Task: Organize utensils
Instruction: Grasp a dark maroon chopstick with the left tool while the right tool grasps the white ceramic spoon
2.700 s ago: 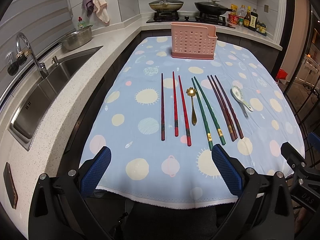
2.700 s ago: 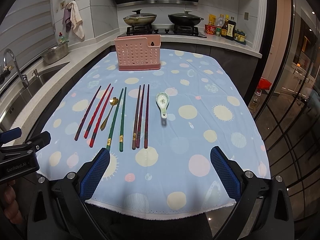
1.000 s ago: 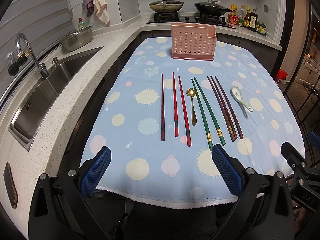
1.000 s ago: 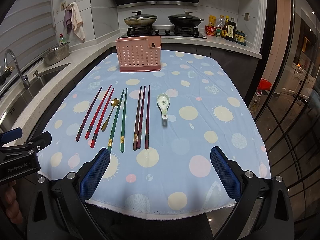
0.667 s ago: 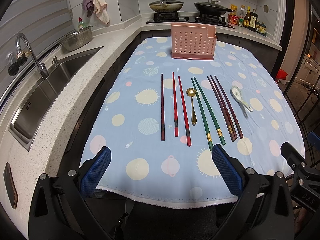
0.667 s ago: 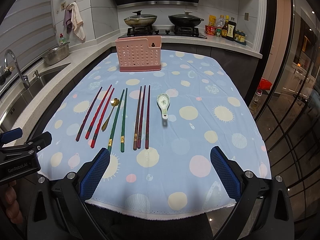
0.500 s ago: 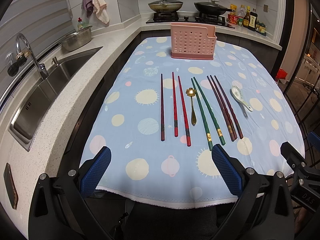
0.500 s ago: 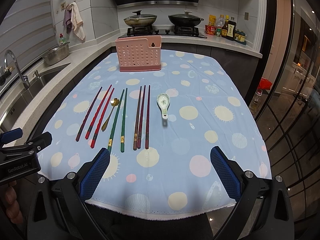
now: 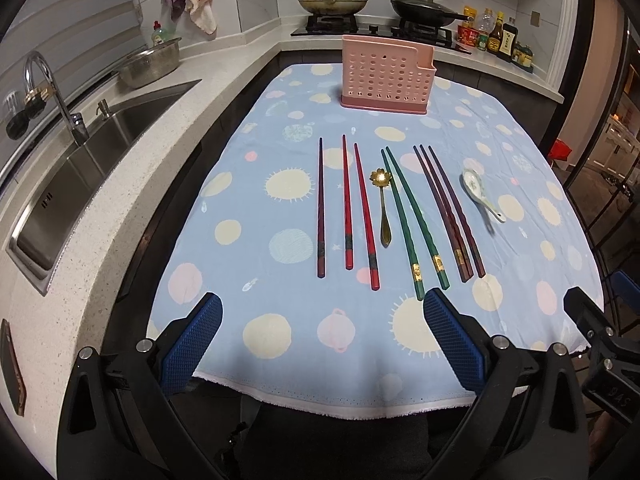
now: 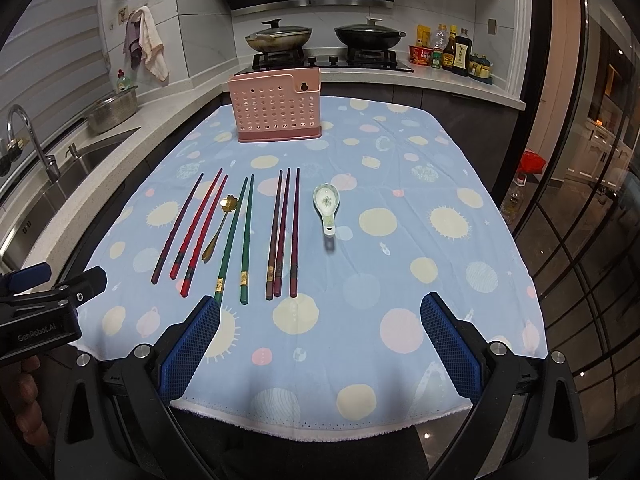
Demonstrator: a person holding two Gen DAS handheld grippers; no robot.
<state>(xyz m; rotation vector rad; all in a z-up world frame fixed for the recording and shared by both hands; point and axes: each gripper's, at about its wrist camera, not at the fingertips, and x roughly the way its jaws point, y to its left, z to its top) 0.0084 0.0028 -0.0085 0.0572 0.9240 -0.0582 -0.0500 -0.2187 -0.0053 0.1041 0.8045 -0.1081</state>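
Observation:
Utensils lie in a row on the blue dotted tablecloth (image 9: pixel 248 200): red chopsticks (image 9: pixel 347 208) (image 10: pixel 198 228), a gold flower spoon (image 9: pixel 383 208) (image 10: pixel 220 226), green chopsticks (image 9: pixel 408 220) (image 10: pixel 236 236), dark maroon chopsticks (image 9: pixel 448 208) (image 10: pixel 285 232) and a white ceramic spoon (image 9: pixel 478 194) (image 10: pixel 327 206). A pink perforated holder (image 9: pixel 386 74) (image 10: pixel 276 106) stands at the far end. My left gripper (image 9: pixel 318 340) and right gripper (image 10: pixel 320 340) hover open over the near table edge, holding nothing.
A steel sink (image 9: pixel 92 160) with a tap (image 9: pixel 52 92) sits in the counter to the left. Beyond the holder is a stove with a lidded pan (image 10: pixel 278 36) and a wok (image 10: pixel 368 36). Sauce bottles (image 10: pixel 452 54) stand at the back right. A hand (image 10: pixel 28 400) holds the other gripper.

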